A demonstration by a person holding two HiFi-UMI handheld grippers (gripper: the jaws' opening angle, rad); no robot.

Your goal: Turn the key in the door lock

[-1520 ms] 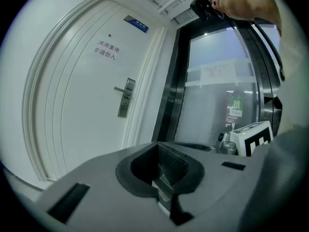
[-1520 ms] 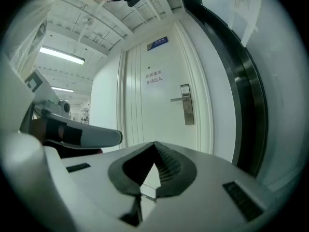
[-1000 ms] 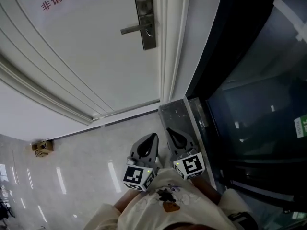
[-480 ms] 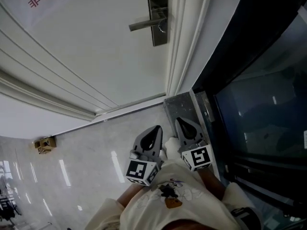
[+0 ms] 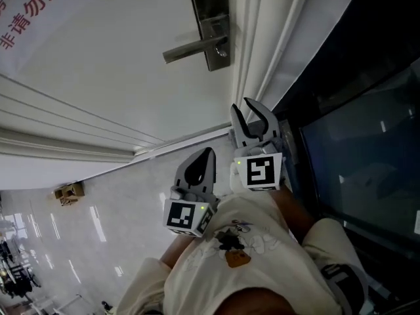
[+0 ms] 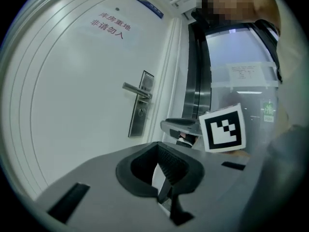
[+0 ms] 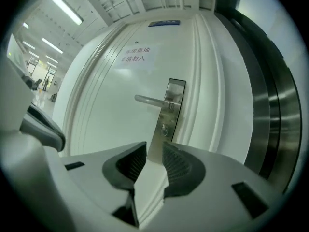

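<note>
A steel lock plate [image 5: 209, 18] with a lever handle [image 5: 192, 48] sits on the white door [image 5: 118, 90]. Below the lever is a small round cylinder [image 5: 222, 52]; I cannot make out a key in it. My right gripper [image 5: 243, 107] points at the door, short of the lock, and its jaws are opening with nothing between them. Through that gap in the right gripper view [image 7: 154, 149] I see the lock plate [image 7: 171, 110]. My left gripper [image 5: 208, 152] trails behind and lower, tips together and empty. Its own view [image 6: 158, 149] shows the lock plate [image 6: 140, 111] further off.
White door-frame mouldings [image 5: 252, 44] run beside the lock. Dark glass and metal panels [image 5: 354, 143] fill the right side. A small cardboard box [image 5: 69, 192] lies on the glossy floor at left. A red-lettered sign [image 5: 29, 8] is stuck on the door.
Both grippers have moved toward the door. The right one went further ahead and up, rolled, and its jaws went from shut to wide apart. The lock looks nearer.
</note>
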